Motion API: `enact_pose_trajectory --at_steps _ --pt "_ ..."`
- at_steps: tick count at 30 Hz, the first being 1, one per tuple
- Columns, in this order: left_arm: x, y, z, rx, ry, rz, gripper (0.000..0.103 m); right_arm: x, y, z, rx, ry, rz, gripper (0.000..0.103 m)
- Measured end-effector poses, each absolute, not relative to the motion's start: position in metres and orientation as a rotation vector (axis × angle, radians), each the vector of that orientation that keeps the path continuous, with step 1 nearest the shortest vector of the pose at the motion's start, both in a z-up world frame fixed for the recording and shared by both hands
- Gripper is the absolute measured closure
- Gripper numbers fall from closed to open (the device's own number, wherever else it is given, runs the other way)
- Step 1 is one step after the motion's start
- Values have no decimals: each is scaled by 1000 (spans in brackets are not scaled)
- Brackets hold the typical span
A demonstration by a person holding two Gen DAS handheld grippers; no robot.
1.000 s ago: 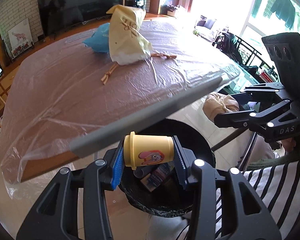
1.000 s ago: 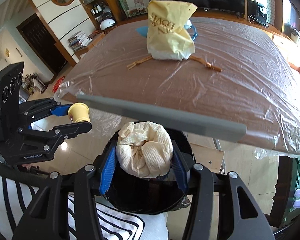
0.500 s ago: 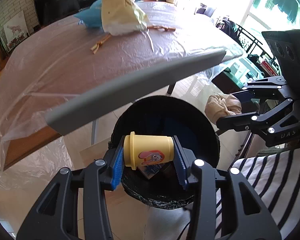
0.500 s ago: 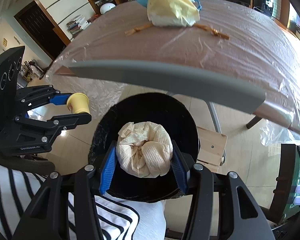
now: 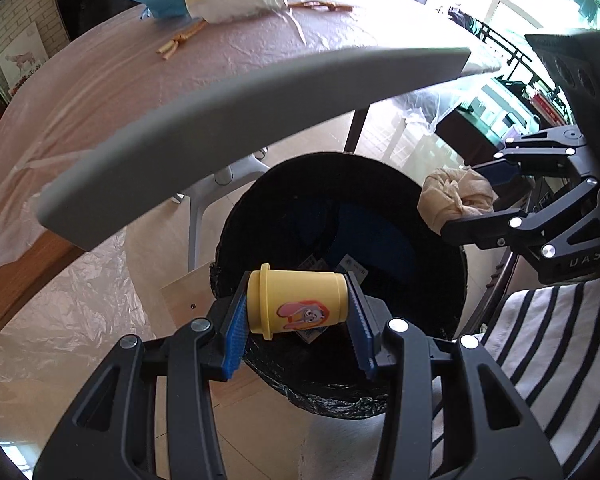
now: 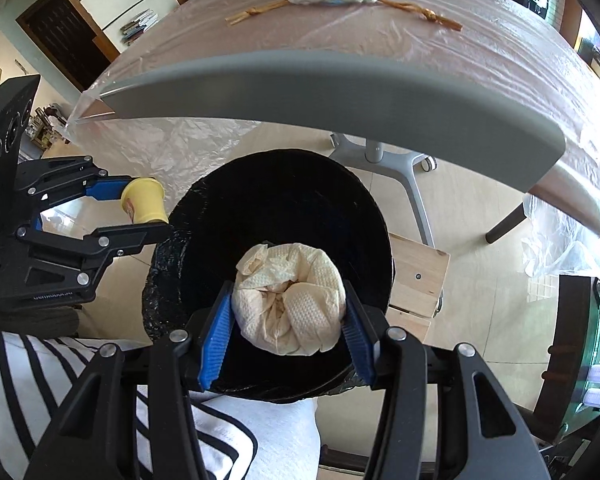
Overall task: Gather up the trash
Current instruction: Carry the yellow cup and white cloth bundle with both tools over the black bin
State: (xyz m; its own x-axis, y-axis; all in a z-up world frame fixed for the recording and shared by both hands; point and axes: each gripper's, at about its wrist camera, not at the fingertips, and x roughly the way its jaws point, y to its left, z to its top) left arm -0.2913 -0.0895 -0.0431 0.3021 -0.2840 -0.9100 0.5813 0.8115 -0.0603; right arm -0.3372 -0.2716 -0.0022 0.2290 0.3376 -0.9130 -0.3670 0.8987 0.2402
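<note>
Black skeletal left gripper (image 5: 298, 320), blue ribbed fingers (image 5: 235, 326), silver screws, black-and-white striped sleeve (image 5: 540, 344)

Little lettering reads clearly. The body of the right gripper (image 5: 466, 210), seen from the left wrist camera, carries pale letters that look like "UAS", cut off at the edge. The left gripper (image 6: 148, 214), in the right wrist view, bears a small pale brand line, too blurred to spell out. The yellow cup (image 5: 298, 307) shows a cartoon rabbit sticker without words.
</note>
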Motion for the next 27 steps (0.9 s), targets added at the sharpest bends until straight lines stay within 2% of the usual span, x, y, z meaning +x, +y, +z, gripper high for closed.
enact_pose_trajectory --at_steps 27 --pt "-280 -98 -79 350 1199 -550 58 -326 -258 -37 -54 1281 430 53"
